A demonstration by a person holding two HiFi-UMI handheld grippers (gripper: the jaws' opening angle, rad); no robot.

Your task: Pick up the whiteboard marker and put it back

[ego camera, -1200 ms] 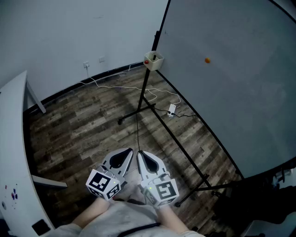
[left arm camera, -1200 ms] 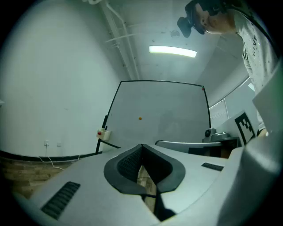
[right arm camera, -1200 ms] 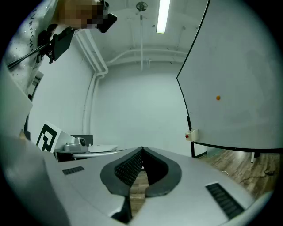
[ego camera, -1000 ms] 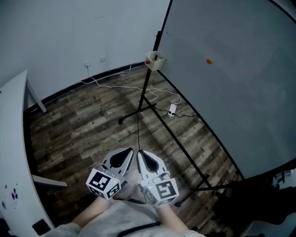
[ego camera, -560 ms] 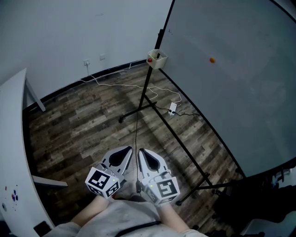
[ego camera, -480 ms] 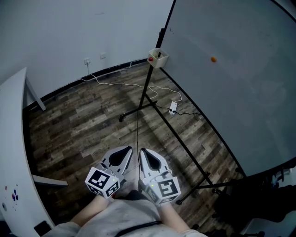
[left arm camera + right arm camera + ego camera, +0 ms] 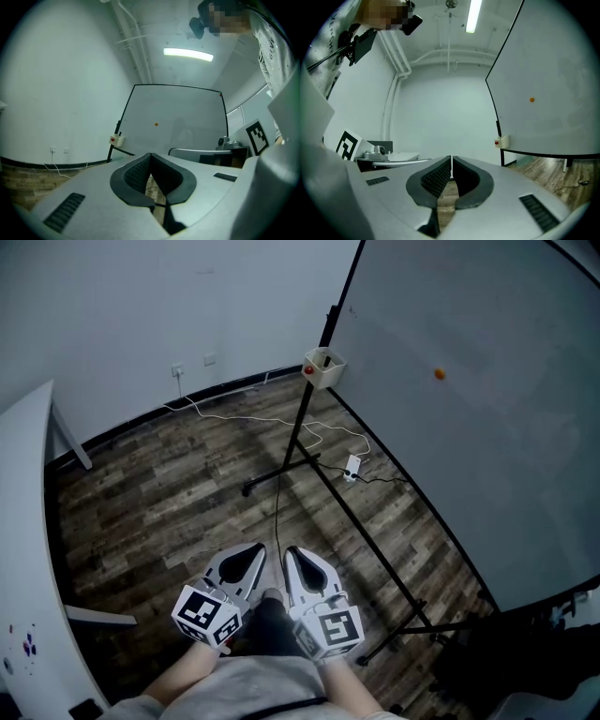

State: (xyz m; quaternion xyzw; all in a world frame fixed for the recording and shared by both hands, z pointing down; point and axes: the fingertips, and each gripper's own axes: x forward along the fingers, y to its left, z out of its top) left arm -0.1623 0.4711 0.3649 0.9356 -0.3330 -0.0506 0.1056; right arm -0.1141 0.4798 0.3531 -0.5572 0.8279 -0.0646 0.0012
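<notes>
Both grippers hang low in the head view over the wood floor, side by side. My left gripper is shut with nothing in it, and so is my right gripper. In each gripper view the dark pads meet at the tips: left gripper, right gripper. A whiteboard on a black stand rises at the right. A small cream holder box with a red dot hangs on its frame, well ahead of both grippers. I cannot make out a marker; something dark in the box is too small to tell.
An orange magnet sticks to the board. The stand's black legs spread over the floor, with white cables and a plug block nearby. A white table runs along the left. A dark shoe shows between the grippers.
The board and box have drifted slightly right and down in view. A dark shoe has come forward between the grippers. Both grippers stay shut, close together.
</notes>
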